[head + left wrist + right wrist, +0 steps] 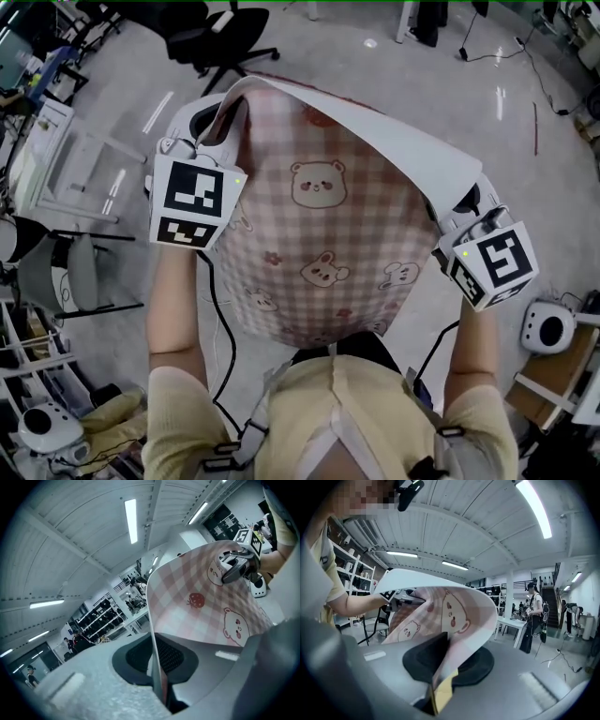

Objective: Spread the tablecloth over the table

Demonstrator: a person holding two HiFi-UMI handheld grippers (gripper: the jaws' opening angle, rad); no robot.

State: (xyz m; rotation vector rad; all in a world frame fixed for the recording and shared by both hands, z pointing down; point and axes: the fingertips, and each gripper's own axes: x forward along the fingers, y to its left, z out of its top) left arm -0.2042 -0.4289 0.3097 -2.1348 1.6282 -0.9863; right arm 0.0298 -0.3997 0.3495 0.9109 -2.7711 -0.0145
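In the head view, the tablecloth [328,244], pink checked with small bears, hangs in the air in front of the person, above the grey floor [112,122] and not on any table. Its top edge stretches in a curve between the two tools. The left gripper [208,131] holds the left corner and the right gripper [461,204] holds the right corner, both with the arms stretched forward. A black office chair [220,37] stands well apart behind the cloth. In the left gripper view, the jaws are closed tight on the thin edge of the cloth, which rises from them and bends toward the other tool. In the right gripper view, the jaws stand narrow and pinch the cloth corner, with a yellow tag [443,691] showing just at the pinch.
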